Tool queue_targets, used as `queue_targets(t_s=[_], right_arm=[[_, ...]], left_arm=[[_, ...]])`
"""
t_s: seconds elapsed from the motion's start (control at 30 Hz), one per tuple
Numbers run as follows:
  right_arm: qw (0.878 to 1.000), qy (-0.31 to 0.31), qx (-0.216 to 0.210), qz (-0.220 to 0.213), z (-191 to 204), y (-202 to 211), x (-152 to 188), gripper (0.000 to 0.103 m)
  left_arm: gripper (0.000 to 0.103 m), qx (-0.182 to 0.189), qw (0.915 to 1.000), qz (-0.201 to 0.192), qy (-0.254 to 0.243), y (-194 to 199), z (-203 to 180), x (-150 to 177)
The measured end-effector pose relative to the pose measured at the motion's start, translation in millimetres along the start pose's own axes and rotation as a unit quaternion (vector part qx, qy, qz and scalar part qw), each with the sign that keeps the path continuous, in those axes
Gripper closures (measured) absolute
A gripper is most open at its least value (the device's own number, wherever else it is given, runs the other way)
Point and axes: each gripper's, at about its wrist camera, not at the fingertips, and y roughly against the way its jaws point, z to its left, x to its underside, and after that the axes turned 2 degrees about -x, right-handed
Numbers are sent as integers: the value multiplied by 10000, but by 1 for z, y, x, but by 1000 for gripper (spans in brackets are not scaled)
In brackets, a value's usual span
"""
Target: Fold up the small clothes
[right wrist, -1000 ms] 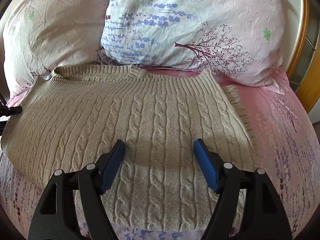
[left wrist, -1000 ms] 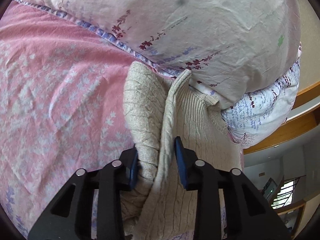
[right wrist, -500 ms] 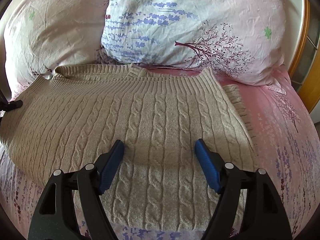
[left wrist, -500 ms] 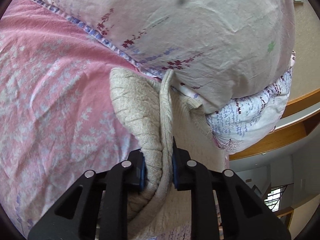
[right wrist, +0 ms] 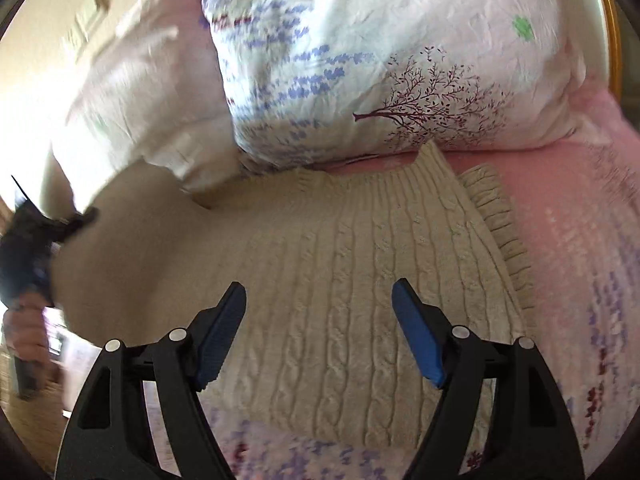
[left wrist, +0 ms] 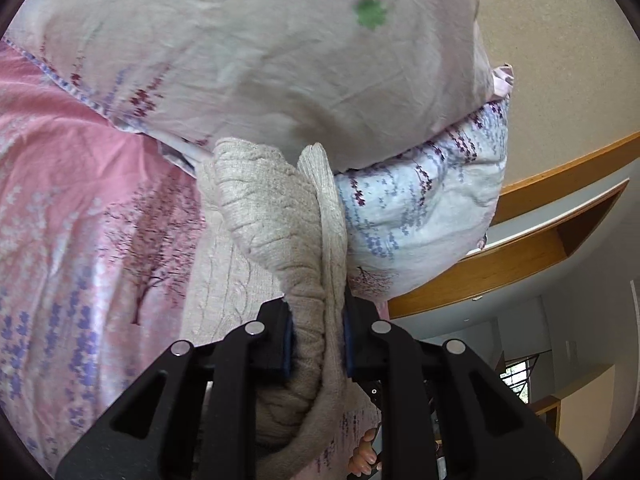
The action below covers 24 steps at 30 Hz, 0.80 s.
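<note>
A beige cable-knit sweater (right wrist: 352,272) lies on the pink floral bed sheet (right wrist: 580,216), its collar toward the pillows. My left gripper (left wrist: 316,336) is shut on the sweater's bunched left edge (left wrist: 280,216) and holds it lifted off the bed. In the right wrist view the left gripper (right wrist: 32,240) shows blurred at the far left, with the raised fabric beside it. My right gripper (right wrist: 318,320) is open and empty, hovering over the sweater's lower middle, blue pads wide apart.
Two floral pillows (right wrist: 380,64) rest at the head of the bed, just behind the sweater's collar; one (left wrist: 248,52) is close above the lifted edge. A wooden bed frame (left wrist: 520,248) and a wall are at the right.
My left gripper closed on the sweater's left edge and has lifted it up and inward. The right gripper moved forward over the sweater and stayed open.
</note>
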Motion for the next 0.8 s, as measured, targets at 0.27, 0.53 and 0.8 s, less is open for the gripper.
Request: queue_targets(t_s=[0.27,0.53,0.8], right_arm=[[9824,-1153,-1468,100,-43,17,-8,22],[9447,-2312,-2309,280,-93,17,-5,17],[9368,-2533,-2341,587,-102,2,-8,17]], left_arm=[[86,497,9978,423,-89,-87,-57,27],[85,609,9867,1493,201,-186,-63,78],[58,706,9906,1151,-200,-121,-56,61]])
